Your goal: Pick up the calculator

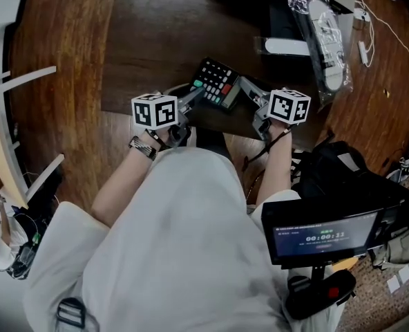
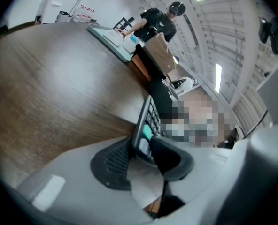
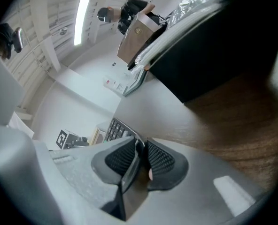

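The calculator (image 1: 217, 84) is flat and black. It has rows of small dark keys on top. One green key (image 1: 198, 84) sits at its near left corner, and a red key (image 1: 226, 90) sits a bit to the right of it. The calculator is at the near edge of the dark wooden bench (image 1: 149, 40), turned a little to one side. It is tipped up, not lying flat. The left claw (image 1: 196, 94) pinches the corner with the green key, one pad on the keys and one on the back. The right claw (image 1: 246, 88) pinches the thin right edge between its two bumpy pads.
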The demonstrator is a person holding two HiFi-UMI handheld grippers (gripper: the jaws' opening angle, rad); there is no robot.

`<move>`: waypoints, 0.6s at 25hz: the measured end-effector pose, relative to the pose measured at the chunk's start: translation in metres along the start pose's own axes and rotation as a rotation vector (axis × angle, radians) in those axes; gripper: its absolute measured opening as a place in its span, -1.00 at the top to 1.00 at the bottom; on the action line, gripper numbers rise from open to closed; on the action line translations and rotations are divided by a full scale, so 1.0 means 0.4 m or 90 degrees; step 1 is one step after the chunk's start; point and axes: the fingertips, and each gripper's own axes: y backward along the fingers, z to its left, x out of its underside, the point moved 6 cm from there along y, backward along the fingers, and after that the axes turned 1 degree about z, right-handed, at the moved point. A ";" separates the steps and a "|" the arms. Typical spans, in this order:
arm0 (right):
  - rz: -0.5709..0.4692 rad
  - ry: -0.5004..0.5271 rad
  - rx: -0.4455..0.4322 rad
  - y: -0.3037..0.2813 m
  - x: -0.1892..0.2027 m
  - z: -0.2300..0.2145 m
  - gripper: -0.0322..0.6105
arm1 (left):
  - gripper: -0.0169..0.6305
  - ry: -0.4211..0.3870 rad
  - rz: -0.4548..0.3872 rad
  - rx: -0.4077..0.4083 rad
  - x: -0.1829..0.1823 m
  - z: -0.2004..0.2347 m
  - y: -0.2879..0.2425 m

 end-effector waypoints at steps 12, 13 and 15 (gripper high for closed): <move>-0.042 0.077 0.014 0.005 -0.064 0.116 0.65 | 0.50 -0.009 -0.054 0.054 -0.058 -0.005 0.068; -0.048 0.084 0.015 0.010 -0.067 0.129 0.65 | 0.50 -0.014 -0.055 0.056 -0.061 -0.008 0.076; -0.063 0.095 0.016 0.021 -0.071 0.153 0.65 | 0.50 -0.028 -0.058 0.066 -0.068 -0.015 0.091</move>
